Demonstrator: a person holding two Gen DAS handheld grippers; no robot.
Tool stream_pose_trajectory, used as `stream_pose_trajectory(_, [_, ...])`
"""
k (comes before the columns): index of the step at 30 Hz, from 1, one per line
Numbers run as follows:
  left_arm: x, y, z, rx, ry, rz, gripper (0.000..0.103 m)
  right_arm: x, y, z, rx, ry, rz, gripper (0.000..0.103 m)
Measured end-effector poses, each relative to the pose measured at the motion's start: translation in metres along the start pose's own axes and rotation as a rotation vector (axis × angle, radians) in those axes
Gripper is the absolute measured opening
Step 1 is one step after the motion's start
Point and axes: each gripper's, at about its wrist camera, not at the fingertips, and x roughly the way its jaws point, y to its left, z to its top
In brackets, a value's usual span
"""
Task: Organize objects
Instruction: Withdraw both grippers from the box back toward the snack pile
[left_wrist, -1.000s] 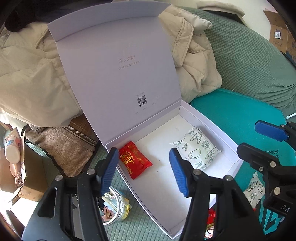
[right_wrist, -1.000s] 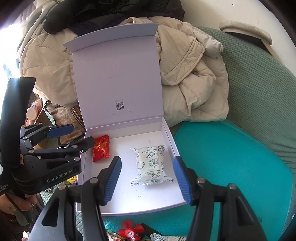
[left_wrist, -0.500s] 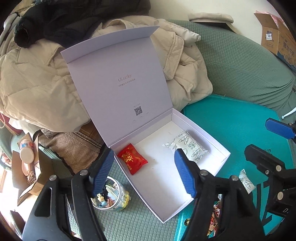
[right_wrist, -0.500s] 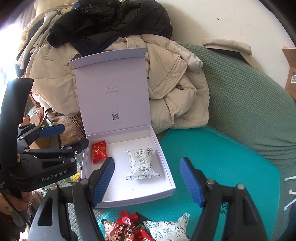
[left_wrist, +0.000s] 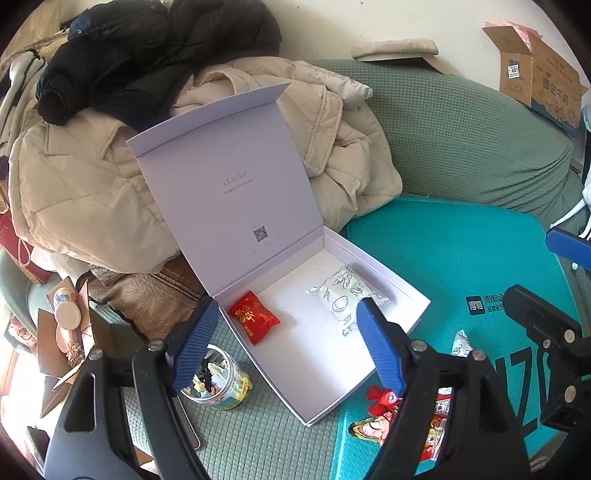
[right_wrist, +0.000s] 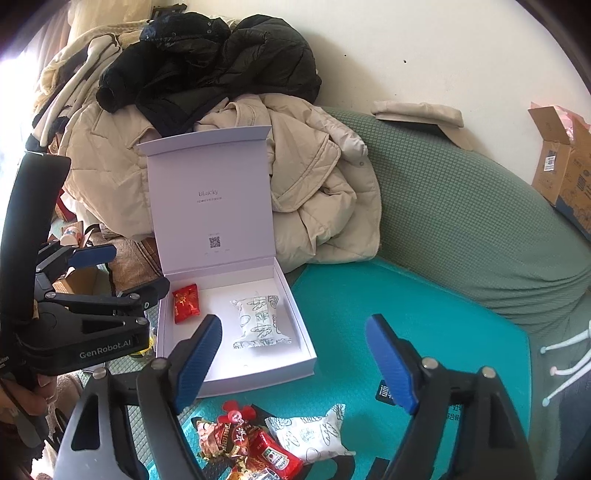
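Left gripper (left_wrist: 284, 345): jaws spread wide, nothing between the pads. It hangs over the near edge of the white box (left_wrist: 413, 295), whose lid (left_wrist: 229, 184) stands open and leans back on a beige coat (left_wrist: 74, 192). Between the jaws, further out, lie the box contents — a red packet (left_wrist: 253, 317) close to the left pad and a white patterned packet (left_wrist: 345, 299) partly hidden behind the right pad. The two packets lie apart on the box floor. Below the left pad, outside the box, stands a small jar (left_wrist: 216, 384) on the green sofa (left_wrist: 461, 129).

Right gripper (right_wrist: 293, 363): jaws spread wide, holding nothing. It hovers above the teal mat (right_wrist: 406, 302), nearer than the box. The box lies beyond the left pad, with both packets inside it. Directly beneath the jaws, on the mat, is a loose pile — red sachets (right_wrist: 258, 448), a second white packet (right_wrist: 314, 432) and a red flower-shaped item (right_wrist: 234, 413) — all outside the box, just beside its near wall.
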Motion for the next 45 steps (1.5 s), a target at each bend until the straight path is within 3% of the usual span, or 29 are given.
stream_pose_trajectory(20, [-0.016, -0.043, -0.047, 0.071, 0.038, -0.079, 0.08, -0.04, -0.018, -0.062, 0.087, 0.037, -0.077, 0.082])
stream_pose_trajectory(45, [0.023, -0.063, -0.12, 0.129, 0.183, -0.157, 0.08, -0.004, -0.015, -0.149, 0.178, 0.173, -0.045, 0.082])
